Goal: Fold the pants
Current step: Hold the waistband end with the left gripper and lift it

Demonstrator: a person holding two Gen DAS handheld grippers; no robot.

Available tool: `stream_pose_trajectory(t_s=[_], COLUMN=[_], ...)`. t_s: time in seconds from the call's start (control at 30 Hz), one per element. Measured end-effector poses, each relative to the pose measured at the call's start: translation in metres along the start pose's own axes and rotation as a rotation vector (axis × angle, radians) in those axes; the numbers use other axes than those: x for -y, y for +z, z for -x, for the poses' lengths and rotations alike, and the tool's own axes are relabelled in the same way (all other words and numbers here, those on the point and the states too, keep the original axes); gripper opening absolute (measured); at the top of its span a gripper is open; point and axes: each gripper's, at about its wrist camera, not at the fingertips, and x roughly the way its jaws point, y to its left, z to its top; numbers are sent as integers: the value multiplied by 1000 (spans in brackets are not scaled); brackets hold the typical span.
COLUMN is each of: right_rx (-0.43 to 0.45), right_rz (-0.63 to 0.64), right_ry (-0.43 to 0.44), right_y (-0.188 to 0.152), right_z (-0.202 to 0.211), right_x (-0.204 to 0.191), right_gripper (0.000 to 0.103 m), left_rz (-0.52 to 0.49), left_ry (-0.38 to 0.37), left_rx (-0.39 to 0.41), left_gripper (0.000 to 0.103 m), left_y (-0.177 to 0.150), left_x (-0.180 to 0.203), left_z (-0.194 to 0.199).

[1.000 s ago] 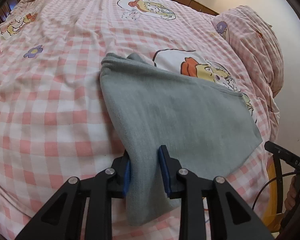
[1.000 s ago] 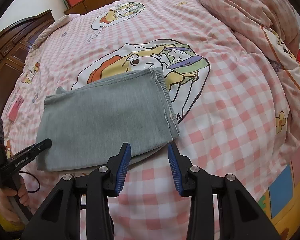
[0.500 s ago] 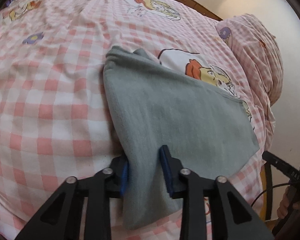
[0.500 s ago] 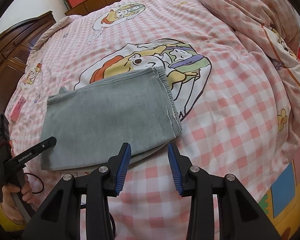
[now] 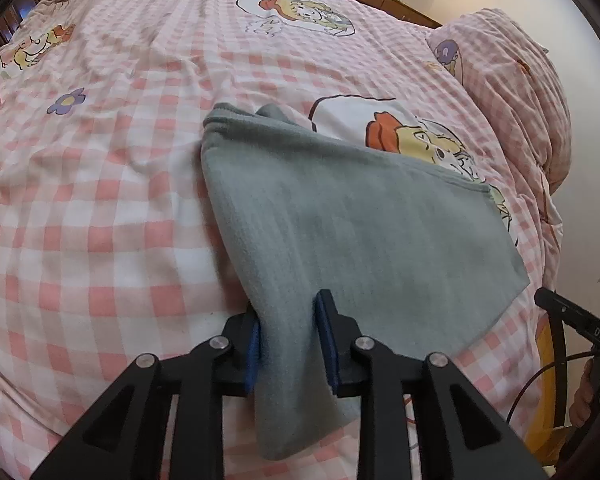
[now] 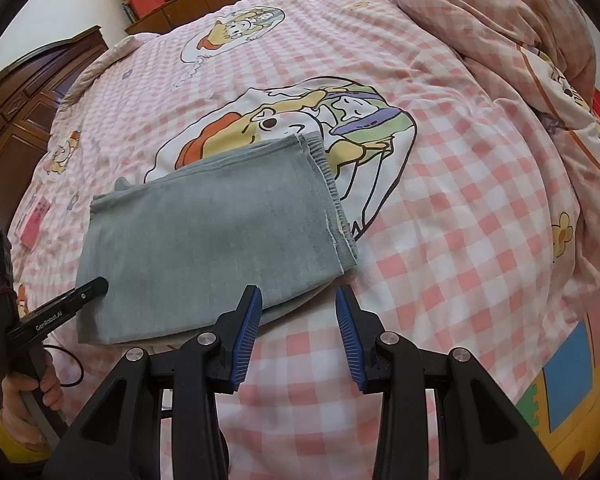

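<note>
— While the grey soft-knit pants (image 5: 340, 216) lay already folded into a flat packet on the bed with the pink-and-white checked cartoon sheet (image 5: 80, 220), which step was in hand, do you think?

— I judged it was one of the last folds. The left hand-held gripper (image 5: 288, 344) had its blue pads closed on the near corner of the packet, and the cloth hung down between its jaws. So it was holding the pants, not only touching them.

— And the right hand-held gripper (image 6: 298, 328)?

— It was wide open and held nothing. It hovered just beside the near edge of the pants (image 6: 208, 240), close to the end with the gathered waistband (image 6: 332, 200). Its left pad was very near the cloth, but I could not tell if it touched.

— Where exactly was the packet?

— It lay partly over the big cartoon bear print (image 6: 284, 120), near the edge of the bed, well apart from the rumpled checked quilt (image 6: 500, 20) at the side.

— What did the next move call for?

— In my opinion, the right hand-held gripper had to close on its own corner, level with the left one. Then both corners could go up together and across, so the layers would not slide apart. With only one corner pinched, the soft knit would probably twist.
</note>
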Motion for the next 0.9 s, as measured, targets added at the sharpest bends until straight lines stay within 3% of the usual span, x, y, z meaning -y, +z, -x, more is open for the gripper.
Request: stream_pose_trajectory(t_s=[0.3,0.77,0.9], right_rx=[-9,-29,-18], right_rz=[6,2,15], right_ry=[-3,9,12], right_y=[0,3,4], right_z=[-2,-10,-9], right_x=[-7,-14,-18], right_gripper=[39,39,39], left_rz=[25,68,73], left_ry=[-17,-63,-78], left_rx=[-6,-3,12], left_gripper=[32,33,24], left_y=[-2,-3,-4], left_x=[-6,-15,-15], left_z=[-5,-7,-1])
